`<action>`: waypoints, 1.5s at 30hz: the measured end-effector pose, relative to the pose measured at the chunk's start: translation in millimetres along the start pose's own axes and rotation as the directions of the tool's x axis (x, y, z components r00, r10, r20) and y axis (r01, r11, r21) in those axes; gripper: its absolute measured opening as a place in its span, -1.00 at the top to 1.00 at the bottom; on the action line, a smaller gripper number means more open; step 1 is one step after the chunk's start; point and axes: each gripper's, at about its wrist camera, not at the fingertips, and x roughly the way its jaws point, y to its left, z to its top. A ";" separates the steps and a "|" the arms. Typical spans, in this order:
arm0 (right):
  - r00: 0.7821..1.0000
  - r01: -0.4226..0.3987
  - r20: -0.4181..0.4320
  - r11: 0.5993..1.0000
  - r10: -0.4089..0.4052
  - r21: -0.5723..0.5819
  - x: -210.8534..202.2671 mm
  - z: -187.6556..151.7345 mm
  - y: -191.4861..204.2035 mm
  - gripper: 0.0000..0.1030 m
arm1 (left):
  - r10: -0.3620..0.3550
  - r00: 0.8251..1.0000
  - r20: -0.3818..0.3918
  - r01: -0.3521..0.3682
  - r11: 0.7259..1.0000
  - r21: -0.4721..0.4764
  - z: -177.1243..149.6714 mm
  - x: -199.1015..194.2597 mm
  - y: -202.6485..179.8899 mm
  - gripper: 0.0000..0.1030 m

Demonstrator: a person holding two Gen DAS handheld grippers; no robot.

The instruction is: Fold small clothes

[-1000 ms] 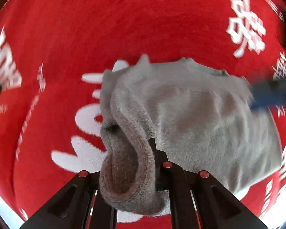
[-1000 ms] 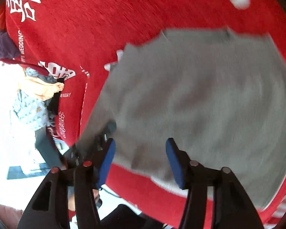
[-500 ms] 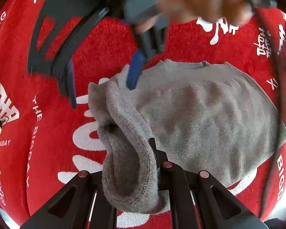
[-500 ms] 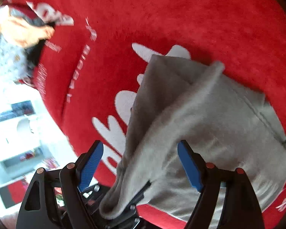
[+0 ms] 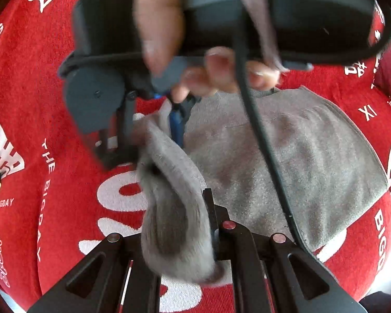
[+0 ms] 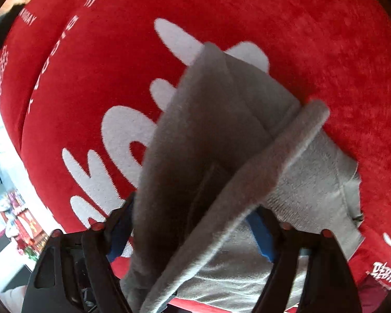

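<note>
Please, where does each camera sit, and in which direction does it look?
Left wrist: on the left tongs, looking steeply down at the grey knitted garment on the red plush cloth; a hand shows.
Right wrist: on the right tongs, closing around the raised grey fold, looking down.
Both share garment and cloth.

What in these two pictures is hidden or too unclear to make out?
- Left view: the left gripper's fingertips, wrapped in the grey sweater's lifted edge.
- Left view: the sweater's neckline, behind a hand and the blurred right gripper.
- Left view: white lettering on the red cloth, partly under the sweater.
- Right view: whether the closing right gripper's pads press the fold yet.
- Right view: the room at the left edge, overexposed.
</note>
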 end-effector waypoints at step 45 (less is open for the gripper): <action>0.599 -0.737 0.734 0.579 0.320 0.349 47.3 -337.1 -326.1 0.49 | -0.297 0.950 -0.100 0.311 0.853 0.419 40.6 4.6 -289.7 0.79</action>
